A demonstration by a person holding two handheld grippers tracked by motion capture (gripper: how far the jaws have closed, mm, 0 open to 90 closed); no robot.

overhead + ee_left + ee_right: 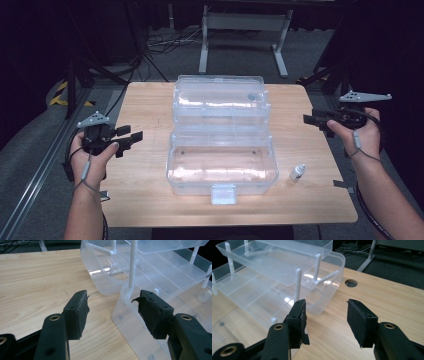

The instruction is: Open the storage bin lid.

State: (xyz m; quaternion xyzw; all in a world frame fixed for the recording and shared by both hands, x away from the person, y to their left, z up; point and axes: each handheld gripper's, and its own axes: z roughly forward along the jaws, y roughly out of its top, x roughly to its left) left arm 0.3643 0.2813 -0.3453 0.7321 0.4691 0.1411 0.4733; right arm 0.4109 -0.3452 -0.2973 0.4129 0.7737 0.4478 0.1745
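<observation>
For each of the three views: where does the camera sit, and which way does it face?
High view: above the near edge, looking forward and down at the table, open box and bottle; both forearms show.
Left gripper view: on the left gripper, facing the box's end; open jaws show.
Right gripper view: on the right gripper, facing the opposite end; open jaws show.
All three share the box.

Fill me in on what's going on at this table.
A person holds a gripper in each hand on either side of a clear plastic tiered storage box that stands opened out on the wooden table. The left gripper and the right gripper both point at the box with jaws open and nothing between them. A small white dropper bottle stands on the table by the box's right front corner.
</observation>
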